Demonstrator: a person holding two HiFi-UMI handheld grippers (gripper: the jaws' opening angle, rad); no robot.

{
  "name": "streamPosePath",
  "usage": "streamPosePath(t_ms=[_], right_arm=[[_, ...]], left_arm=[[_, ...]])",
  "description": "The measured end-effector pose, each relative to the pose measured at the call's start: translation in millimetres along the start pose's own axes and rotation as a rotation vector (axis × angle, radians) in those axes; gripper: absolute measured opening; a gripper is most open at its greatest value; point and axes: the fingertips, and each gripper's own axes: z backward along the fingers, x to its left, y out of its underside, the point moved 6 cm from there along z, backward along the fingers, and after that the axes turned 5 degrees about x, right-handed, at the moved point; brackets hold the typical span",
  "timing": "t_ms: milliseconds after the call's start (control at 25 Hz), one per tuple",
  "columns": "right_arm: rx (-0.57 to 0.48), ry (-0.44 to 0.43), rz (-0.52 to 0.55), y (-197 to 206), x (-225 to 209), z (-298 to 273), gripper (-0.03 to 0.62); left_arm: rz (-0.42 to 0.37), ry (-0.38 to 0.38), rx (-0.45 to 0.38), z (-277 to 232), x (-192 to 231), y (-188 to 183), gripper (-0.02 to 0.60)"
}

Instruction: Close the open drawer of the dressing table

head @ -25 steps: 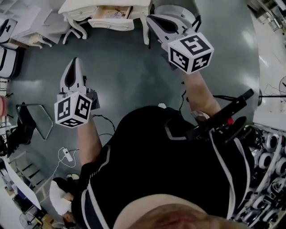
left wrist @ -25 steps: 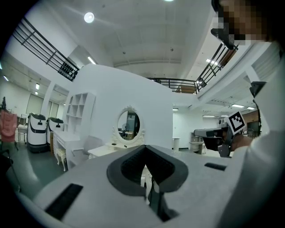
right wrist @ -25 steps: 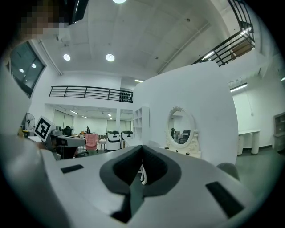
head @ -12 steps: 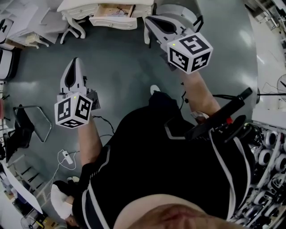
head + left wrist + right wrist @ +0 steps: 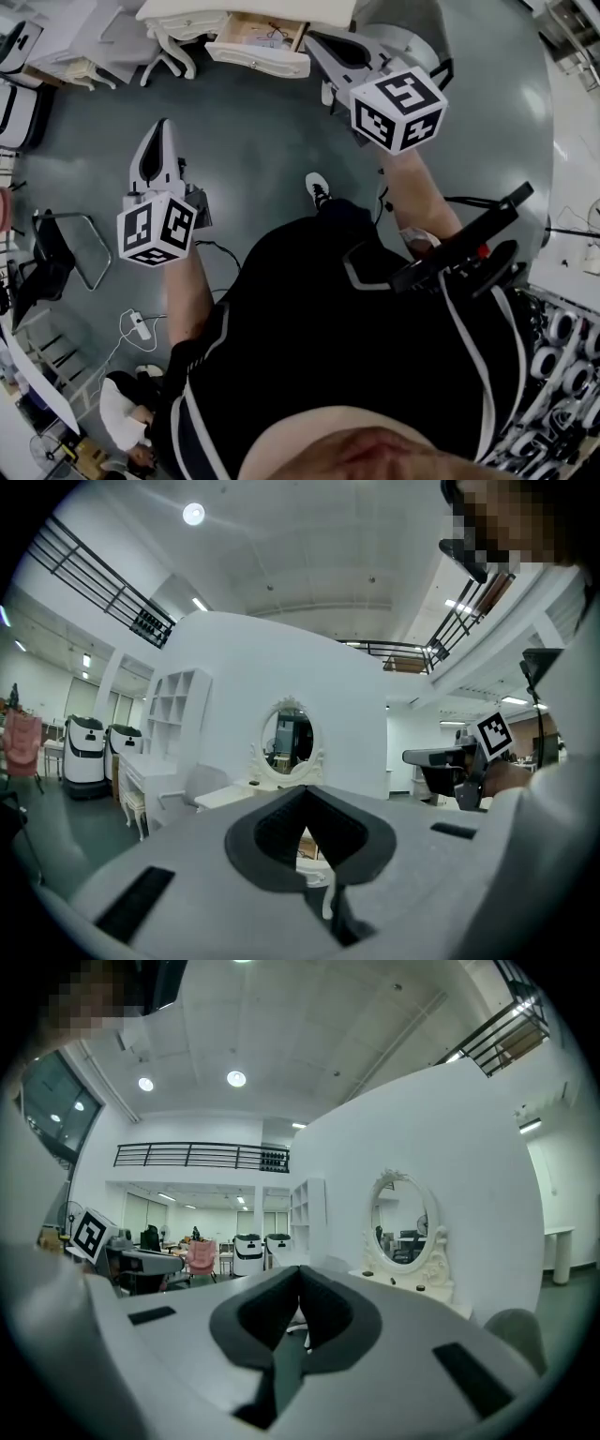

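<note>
My left tool [image 5: 160, 126] is held out over the grey-green floor [image 5: 253, 141]. Its two grey jaws are pressed together at the tips with nothing between them; in the left gripper view [image 5: 305, 794] only a small gap shows lower down between the dark pads. My right tool [image 5: 317, 42] is raised higher and further forward. Its jaws are likewise closed tip to tip and empty, which the right gripper view [image 5: 300, 1271] shows too. The white dressing table [image 5: 187, 9] stands ahead of me, and its wooden drawer with a white curved front [image 5: 258, 56] is pulled out from the table's front edge. The right tool's tip appears just beside the drawer's right end but touches nothing. The table's oval white-framed mirror [image 5: 398, 1218] lies to the right of that tool's line.
</note>
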Motion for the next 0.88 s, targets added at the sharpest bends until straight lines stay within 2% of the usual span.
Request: streamPosePath(t_ms=[160, 520, 880], right_arm=[[-0.001, -0.021, 0.002, -14.1, -43.3, -33.9, 0.005], [0.014, -0.075, -0.018, -13.7, -124.9, -84.5, 0.005], [-0.002, -0.055, -0.047, -13.1, -207.1, -119.7, 0.005]], left_arm=[[0.004, -0.012, -0.004, -52.4, 2.0, -16.9, 0.005], [-0.003, -0.028, 0.016, -154.2, -6.5, -28.7, 0.005], [-0.021, -0.028, 0.043, -235.6, -15.7, -36.1, 0.005]])
